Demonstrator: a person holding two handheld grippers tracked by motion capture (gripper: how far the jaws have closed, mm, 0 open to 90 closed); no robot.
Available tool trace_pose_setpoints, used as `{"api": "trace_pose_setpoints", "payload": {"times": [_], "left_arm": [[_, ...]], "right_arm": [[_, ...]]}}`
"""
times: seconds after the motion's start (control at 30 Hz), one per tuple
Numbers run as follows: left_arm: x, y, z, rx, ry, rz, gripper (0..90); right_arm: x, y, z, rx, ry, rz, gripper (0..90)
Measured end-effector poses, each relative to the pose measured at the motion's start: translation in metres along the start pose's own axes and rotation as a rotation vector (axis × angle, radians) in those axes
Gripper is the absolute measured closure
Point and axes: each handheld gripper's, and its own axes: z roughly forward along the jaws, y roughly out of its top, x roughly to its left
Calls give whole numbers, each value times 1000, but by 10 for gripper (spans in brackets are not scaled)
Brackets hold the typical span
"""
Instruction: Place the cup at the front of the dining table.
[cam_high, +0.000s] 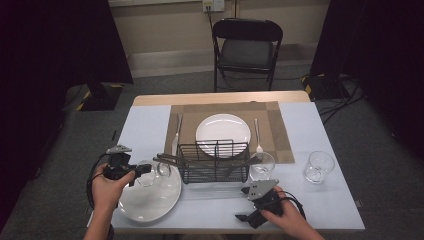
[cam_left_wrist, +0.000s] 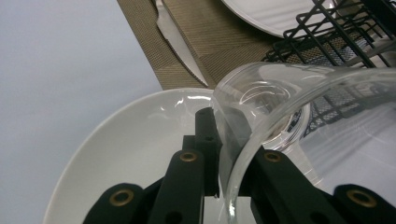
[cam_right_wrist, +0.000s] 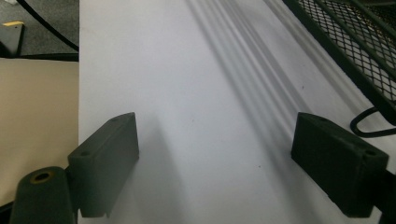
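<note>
My left gripper (cam_high: 142, 170) is shut on the rim of a clear drinking glass (cam_high: 151, 175), held tilted just above a large white plate (cam_high: 150, 200) at the table's front left. In the left gripper view the glass (cam_left_wrist: 280, 107) lies on its side with its wall pinched between the black jaws of the gripper (cam_left_wrist: 220, 133), the plate (cam_left_wrist: 135, 140) beneath. My right gripper (cam_high: 243, 204) rests low near the front edge, right of centre. Its jaws stand wide apart over the bare white table cover (cam_right_wrist: 201, 93), gripper (cam_right_wrist: 215, 163) holding nothing.
A black wire rack (cam_high: 214, 162) with utensils stands mid-table, also rack (cam_right_wrist: 355, 46). Behind it a brown placemat (cam_high: 280, 130) carries a white plate (cam_high: 222, 131), a knife (cam_high: 177, 131) and a fork (cam_high: 258, 135). Two glasses (cam_high: 262, 166) (cam_high: 319, 166) stand right. A chair (cam_high: 247, 47) is beyond.
</note>
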Motion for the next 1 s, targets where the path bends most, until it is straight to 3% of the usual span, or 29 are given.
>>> {"api": "trace_pose_setpoints", "payload": {"times": [1.0], "left_arm": [[4,25,10,-8,0,-3,854]], "right_arm": [[0,0,0,0,0,1,139]]}}
